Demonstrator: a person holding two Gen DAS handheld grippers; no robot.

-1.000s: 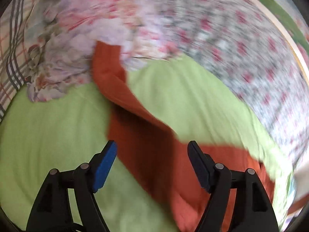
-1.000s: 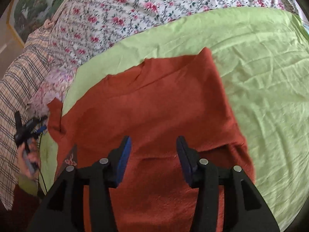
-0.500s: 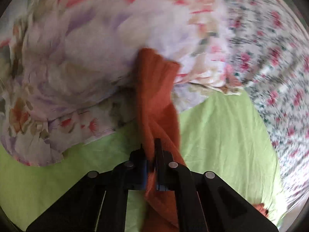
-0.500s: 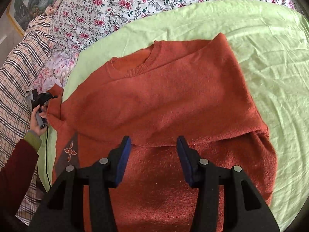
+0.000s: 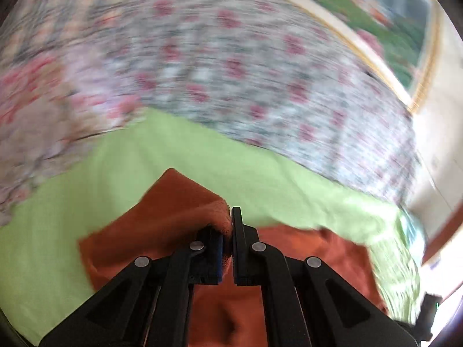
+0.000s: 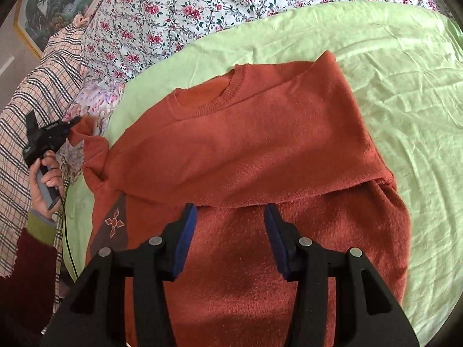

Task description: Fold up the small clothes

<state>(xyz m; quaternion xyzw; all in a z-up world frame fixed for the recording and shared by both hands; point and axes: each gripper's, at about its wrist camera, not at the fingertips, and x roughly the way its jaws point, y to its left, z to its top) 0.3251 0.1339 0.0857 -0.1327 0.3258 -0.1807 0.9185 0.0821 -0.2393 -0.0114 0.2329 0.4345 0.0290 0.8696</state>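
A rust-orange knit sweater (image 6: 260,150) lies on a light green sheet (image 6: 390,66), neck toward the far side, its right side folded over the body. My right gripper (image 6: 230,217) is open and empty above the folded edge at the sweater's middle. My left gripper (image 5: 228,228) is shut on the end of the left sleeve (image 5: 173,205). It also shows in the right wrist view (image 6: 69,124), holding the sleeve (image 6: 92,150) lifted at the sweater's far left. The left wrist view is blurred.
A floral bedcover (image 6: 188,8) lies beyond the green sheet, a plaid cloth (image 6: 34,92) at the left and a pale flowered garment (image 6: 92,101) beside it. A framed picture (image 6: 52,3) hangs on the wall behind.
My left gripper closed on the sleeve end and has swung with it, turning from the flowered pile toward the sweater. My right gripper has stayed open over the sweater's middle.
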